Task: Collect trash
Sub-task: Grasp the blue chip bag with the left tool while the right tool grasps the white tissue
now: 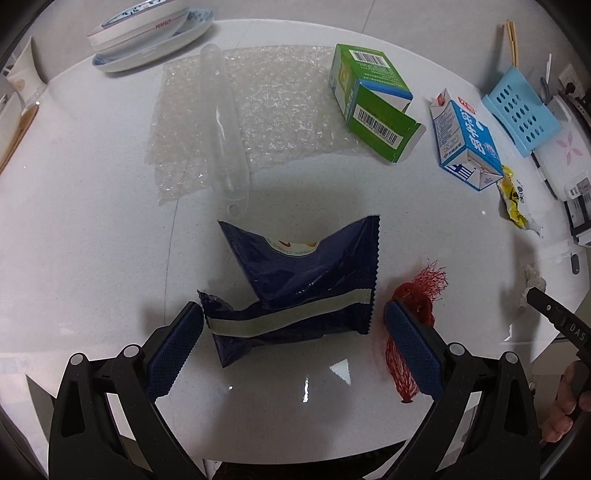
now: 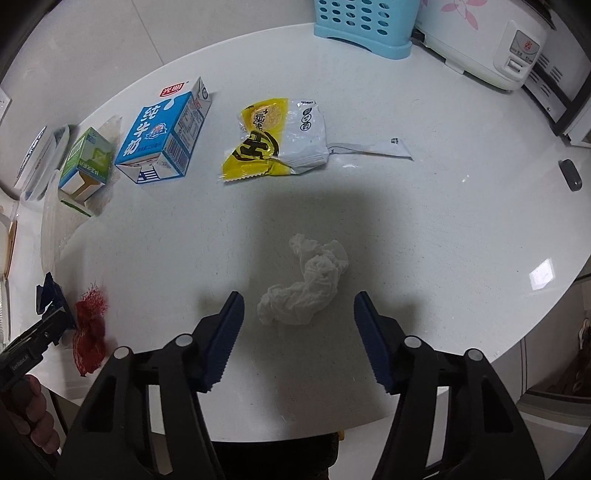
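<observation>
- White round table [image 2: 424, 221], glossy.
- On it: dark blue wrapper [image 1: 295, 280], red net [image 1: 410, 321], crumpled tissue [image 2: 306, 288], yellow packet [image 2: 277, 140], milk carton [image 2: 162, 136], green box [image 1: 369, 99], bubble wrap [image 1: 258, 110].

A round white table [image 2: 461, 229] filled most of both views, its glossy speckled top catching small bright reflections of overhead light — a dark shadow lay across its middle. Beyond its far edge ran a floor of large pale tiles [image 2: 122, 33]. At the table's far side stood a light-blue perforated basket [image 2: 364, 27] and, just beside it, a white rice cooker [image 2: 491, 44] with pink flowers.
</observation>
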Demonstrator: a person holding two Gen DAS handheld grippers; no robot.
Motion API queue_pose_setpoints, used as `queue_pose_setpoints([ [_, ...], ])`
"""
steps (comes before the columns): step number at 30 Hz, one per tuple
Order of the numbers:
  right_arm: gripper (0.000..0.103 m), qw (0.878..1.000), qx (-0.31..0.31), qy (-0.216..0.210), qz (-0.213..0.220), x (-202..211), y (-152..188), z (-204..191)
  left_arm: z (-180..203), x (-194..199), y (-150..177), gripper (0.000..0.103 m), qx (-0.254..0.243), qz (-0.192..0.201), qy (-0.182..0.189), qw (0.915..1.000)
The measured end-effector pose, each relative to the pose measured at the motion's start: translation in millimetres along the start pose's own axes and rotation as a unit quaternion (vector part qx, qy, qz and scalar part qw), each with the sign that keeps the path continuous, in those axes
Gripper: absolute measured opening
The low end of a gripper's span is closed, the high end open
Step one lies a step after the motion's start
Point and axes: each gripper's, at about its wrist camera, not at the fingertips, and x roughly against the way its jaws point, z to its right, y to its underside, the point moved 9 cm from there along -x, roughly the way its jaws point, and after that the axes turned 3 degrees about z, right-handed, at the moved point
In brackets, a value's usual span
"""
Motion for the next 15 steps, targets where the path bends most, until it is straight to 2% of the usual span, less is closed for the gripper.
queue_pose_setpoints([
  [7,0.039,1.000,-0.006,-0.008,-0.008,-6,-2,-2,-1,-9,-5,0.092,0.001,0.000,-0.007,1.0000],
  [13,0.023,1.000,-0.007,-0.014,-0.015,-10,-3,-3,2,-9,-10,0.079,-0.006,0.004,-0.010,0.9999],
  [15,0.021,1.000,-0.010,-0.018,-0.015,-10,-4,-2,2,-8,-11,0.075,-0.008,0.005,-0.009,0.9999],
])
